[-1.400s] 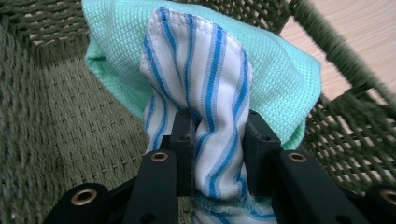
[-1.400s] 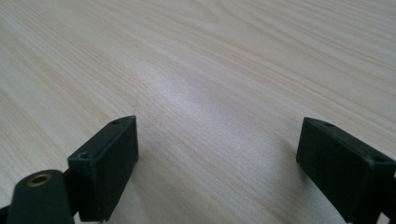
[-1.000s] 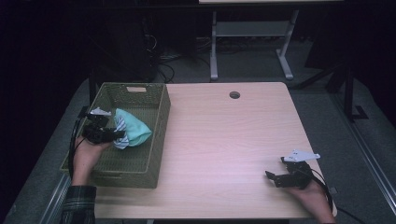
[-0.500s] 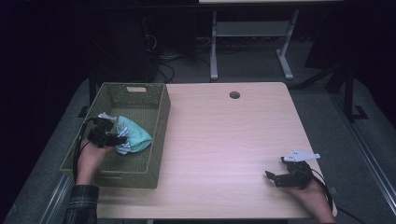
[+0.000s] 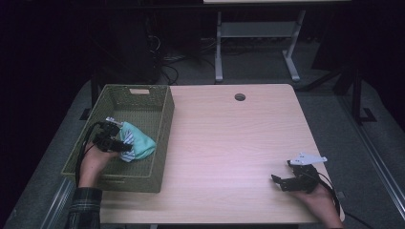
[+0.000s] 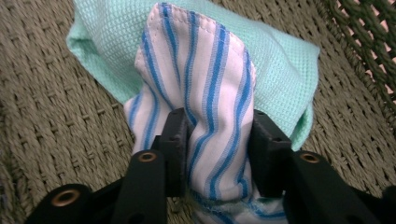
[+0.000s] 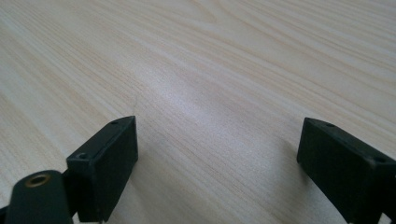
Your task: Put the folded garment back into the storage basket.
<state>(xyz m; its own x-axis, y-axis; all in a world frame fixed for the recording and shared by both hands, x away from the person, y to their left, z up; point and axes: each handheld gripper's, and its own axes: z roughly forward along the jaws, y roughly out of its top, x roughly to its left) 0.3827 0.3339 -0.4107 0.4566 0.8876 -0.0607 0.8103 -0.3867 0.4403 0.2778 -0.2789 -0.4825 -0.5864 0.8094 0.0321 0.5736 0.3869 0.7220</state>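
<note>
**Woven basket takes the cloth bundle**

Pale wooden table [image 5: 229, 143] bears the green woven basket [image 5: 165, 119]. Inside it, the left gripper [image 6: 215, 140] has lowered, pinching the blue-striped white cloth [image 6: 205, 88] over mint fabric [image 6: 280, 60]. Far from the basket, the right gripper [image 7: 219, 158] rests spread.

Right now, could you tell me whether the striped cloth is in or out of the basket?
In: the left gripper pinches the striped cloth over the basket's woven floor.
</note>
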